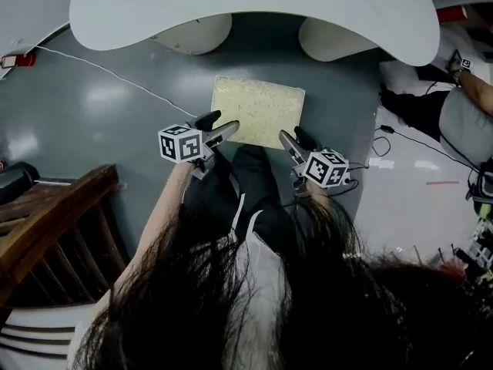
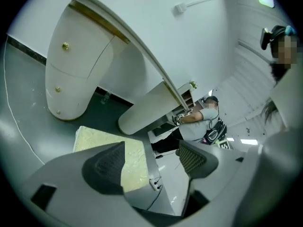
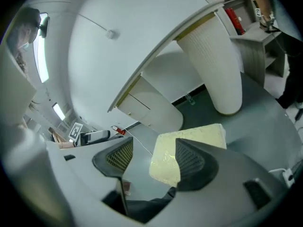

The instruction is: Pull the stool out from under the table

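The stool (image 1: 259, 111) has a pale yellow square top and stands on the grey floor just in front of the white table (image 1: 254, 2). My left gripper (image 1: 219, 126) is open at the stool's near left corner, and my right gripper (image 1: 295, 139) is open at its near right corner. In the left gripper view the stool (image 2: 94, 138) lies beyond the left gripper (image 2: 149, 162), whose jaws stand apart with nothing clamped between them. The right gripper view shows the stool (image 3: 189, 136) past the spread jaws of the right gripper (image 3: 154, 162). Whether either one touches the stool I cannot tell.
Two white pedestal legs (image 1: 192, 33) (image 1: 331, 41) stand under the table behind the stool. A white cable (image 1: 115, 75) runs across the floor at the left. A wooden chair (image 1: 46, 230) is at my near left. A seated person (image 1: 462, 106) is at the far right.
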`<state>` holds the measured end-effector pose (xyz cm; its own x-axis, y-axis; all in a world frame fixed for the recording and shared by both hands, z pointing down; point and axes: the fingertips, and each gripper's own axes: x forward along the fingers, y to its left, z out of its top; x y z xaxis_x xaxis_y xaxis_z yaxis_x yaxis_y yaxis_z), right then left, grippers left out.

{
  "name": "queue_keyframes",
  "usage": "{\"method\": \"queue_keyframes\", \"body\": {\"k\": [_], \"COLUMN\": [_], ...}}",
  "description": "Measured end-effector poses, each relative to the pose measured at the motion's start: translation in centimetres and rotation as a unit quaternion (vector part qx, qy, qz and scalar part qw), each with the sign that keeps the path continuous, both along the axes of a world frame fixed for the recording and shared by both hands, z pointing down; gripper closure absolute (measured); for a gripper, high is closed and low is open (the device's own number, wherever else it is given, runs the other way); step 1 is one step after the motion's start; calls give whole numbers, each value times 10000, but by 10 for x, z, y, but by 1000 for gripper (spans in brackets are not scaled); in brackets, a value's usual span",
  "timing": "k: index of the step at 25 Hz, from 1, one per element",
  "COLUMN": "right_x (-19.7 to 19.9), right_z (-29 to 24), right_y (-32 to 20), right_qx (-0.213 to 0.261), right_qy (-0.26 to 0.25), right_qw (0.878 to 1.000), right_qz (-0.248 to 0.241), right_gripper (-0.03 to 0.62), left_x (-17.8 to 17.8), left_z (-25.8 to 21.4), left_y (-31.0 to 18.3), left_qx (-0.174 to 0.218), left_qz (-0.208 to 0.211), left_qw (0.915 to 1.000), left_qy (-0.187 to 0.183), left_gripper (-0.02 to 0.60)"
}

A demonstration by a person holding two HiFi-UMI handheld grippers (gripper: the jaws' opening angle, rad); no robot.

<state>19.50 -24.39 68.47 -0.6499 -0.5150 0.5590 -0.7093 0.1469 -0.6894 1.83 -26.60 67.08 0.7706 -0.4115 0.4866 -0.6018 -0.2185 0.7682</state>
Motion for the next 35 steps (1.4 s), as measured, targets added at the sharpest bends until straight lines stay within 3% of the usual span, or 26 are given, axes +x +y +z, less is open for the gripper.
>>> {"method": "queue_keyframes", "body": {"k": [6, 11, 16, 20, 26, 31, 35], "right_x": [-30, -46, -60, -76, -111, -133, -144], "right_z": [-45, -71, -99, -128, -162, -182, -205], "right_y": [2, 10, 18, 32, 70, 106, 138], "right_qx": [269, 423, 612, 866, 1243, 1496, 1703], "right_qy": [-216, -225, -183, -116, 94, 244, 400], "right_qw": [9985, 9975, 9964, 9948, 9914, 9881, 9846], "right_qz": [-436, -520, -554, -527, -399, -249, 5], "right_gripper": [309, 310, 310, 310, 310, 310, 310], "left_x": [6, -3, -11, -22, -54, -89, -116], "left_z": [-60, -102, -127, -152, -186, -198, -198], "left_y": [12, 28, 43, 62, 113, 162, 198], "left_qx": [410, 740, 1035, 1332, 1849, 2132, 2138], "left_qz": [-141, -71, 186, 350, 830, 953, 954], "left_qw": [9991, 9972, 9944, 9904, 9788, 9716, 9712], "left_qy": [22, -53, -88, 116, 306, 391, 443], "left_gripper": [215, 216, 218, 218, 231, 335, 405]}}
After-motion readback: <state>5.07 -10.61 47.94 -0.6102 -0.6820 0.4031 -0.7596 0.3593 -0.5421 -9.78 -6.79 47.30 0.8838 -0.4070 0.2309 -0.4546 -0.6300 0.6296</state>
